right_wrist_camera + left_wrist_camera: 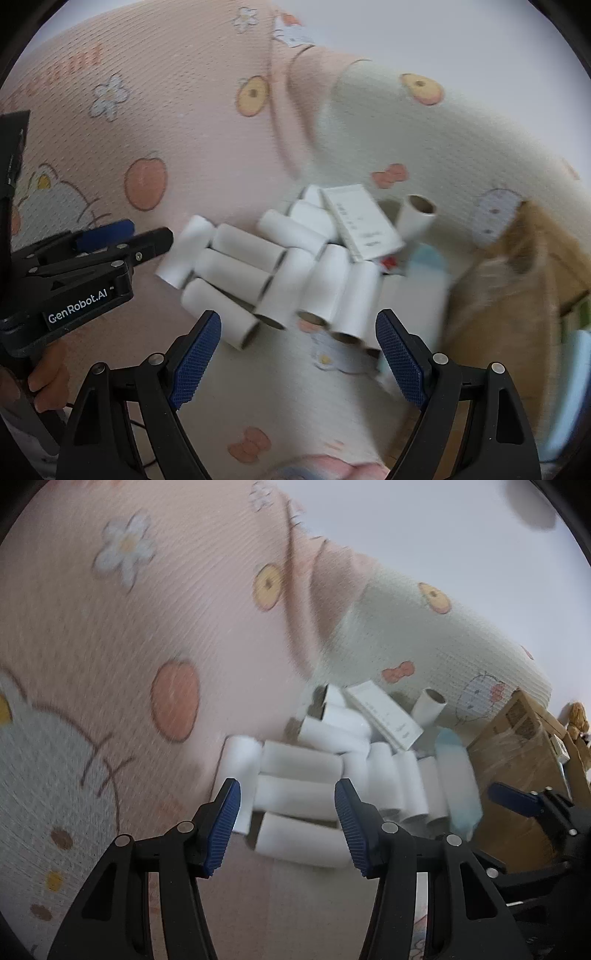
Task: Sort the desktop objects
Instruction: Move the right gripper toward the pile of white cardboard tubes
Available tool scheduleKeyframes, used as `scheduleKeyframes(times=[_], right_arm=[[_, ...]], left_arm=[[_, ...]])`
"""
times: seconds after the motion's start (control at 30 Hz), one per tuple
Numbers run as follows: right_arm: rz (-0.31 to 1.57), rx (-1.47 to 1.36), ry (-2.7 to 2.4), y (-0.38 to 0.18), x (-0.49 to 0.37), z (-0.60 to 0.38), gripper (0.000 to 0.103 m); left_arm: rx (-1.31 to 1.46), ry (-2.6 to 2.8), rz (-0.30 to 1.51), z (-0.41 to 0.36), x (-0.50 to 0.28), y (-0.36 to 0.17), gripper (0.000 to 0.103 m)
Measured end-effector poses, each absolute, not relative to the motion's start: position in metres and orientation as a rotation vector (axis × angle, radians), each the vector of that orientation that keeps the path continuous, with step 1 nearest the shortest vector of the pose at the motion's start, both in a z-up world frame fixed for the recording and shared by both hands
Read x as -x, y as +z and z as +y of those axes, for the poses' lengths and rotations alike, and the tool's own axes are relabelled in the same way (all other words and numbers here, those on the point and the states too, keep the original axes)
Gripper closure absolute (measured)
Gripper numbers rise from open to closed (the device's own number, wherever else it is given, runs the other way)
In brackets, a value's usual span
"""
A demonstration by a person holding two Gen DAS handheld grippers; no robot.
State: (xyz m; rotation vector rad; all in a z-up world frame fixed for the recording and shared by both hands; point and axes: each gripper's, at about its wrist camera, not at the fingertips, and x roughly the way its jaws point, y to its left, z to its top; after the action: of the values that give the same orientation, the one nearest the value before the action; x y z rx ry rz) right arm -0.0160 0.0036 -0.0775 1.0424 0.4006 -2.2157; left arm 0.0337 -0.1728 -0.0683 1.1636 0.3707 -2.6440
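A heap of several white cardboard tubes (306, 786) (258, 269) lies on a pink and pale-green cartoon-print mat (129, 646) (166, 129). A flat white box (384, 716) (360, 225) rests on the far side of the heap, and one tube (415, 218) stands tilted beside it. My left gripper (288, 812) hangs open above the near tubes, nothing between its blue pads. My right gripper (299, 354) is open wide over the heap's near edge, holding nothing. The left gripper (122, 236) also shows at the left of the right wrist view, with a hand (44, 384) below it.
A pale blue object (458, 775) lies right of the heap, blurred. Brown cardboard boxes (524, 746) (517, 280) stand at the right edge of the mat. The right gripper's finger (517, 801) shows at the right of the left wrist view.
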Motion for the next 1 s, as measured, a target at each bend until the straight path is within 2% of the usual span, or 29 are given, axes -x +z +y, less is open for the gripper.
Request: scheduleKeyframes(times=[0.2,0.43,0.5,0.6,0.73,0.9,1.0], right_arm=[[0.545,-0.951,-2.184,-0.111,0.007,-0.009,0.019],[0.465,-1.006,-2.090,-0.133,0.015,-0.016,0.019],[0.475,-1.015,-2.082,-0.141,0.018,-0.021,0.019],[0.485,-1.033,-2.073,-0.152,0.018,-0.026,0.025],[0.483,-1.047,-2.025,-0.164,0.018,-0.031,0.032],[0.439,-1.097,-1.989,-0.177,0.026,-0.034,0.051],[0.365,-1.138,-1.946,-0.181,0.031,-0.032,0.053]], left_arm=[[-1.181,-2.636,0.451,-0.194,-0.046,-0.093,0.046],[-1.299,-2.608,0.567,-0.194,-0.038,-0.130,0.046],[-1.317,-2.600,0.611,-0.193,-0.038,-0.140,0.049],[-1.323,-2.586,0.619,-0.192,-0.036,-0.150,0.055],[-1.313,-2.582,0.671,-0.195,-0.038,-0.160,0.059],[-1.300,-2.568,0.724,-0.201,-0.035,-0.170,0.062],[-1.320,-2.574,0.733,-0.201,-0.032,-0.175,0.064]])
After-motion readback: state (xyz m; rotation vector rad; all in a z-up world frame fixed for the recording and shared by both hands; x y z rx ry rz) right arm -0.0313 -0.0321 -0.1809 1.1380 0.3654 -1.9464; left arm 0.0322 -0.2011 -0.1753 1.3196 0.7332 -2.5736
